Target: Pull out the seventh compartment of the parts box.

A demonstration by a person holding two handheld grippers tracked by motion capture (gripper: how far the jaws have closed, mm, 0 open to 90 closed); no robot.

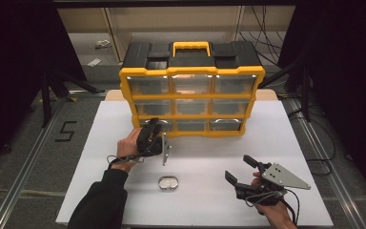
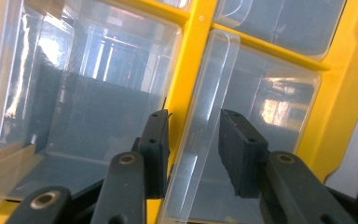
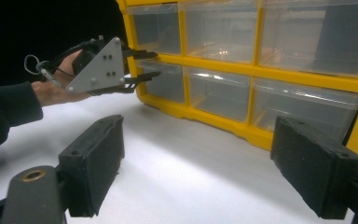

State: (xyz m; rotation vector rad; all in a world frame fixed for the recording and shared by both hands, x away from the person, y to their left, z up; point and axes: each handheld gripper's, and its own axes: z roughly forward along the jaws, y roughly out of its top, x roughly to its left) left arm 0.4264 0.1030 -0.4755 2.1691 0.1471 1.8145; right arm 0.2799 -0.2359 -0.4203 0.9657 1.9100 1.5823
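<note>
A yellow and black organizer (image 1: 171, 96) with clear drawers stands at the back of the white table. My left gripper (image 1: 153, 124) is up against its bottom-left drawer (image 3: 165, 81). In the left gripper view that gripper (image 2: 193, 126) is open, its jaws on either side of the drawer's clear pull lip (image 2: 209, 88); the left pad (image 2: 156, 149) is close to the lip and the right pad stands off it. My right gripper (image 1: 238, 167) hovers over the table's front right, open wide and empty, as the right gripper view (image 3: 200, 140) shows.
A small shiny oval metal piece (image 1: 168, 183) lies on the table between the two hands. The white table (image 1: 209, 148) has bare room in front of the organizer. Dark floor, rails and cables surround the table.
</note>
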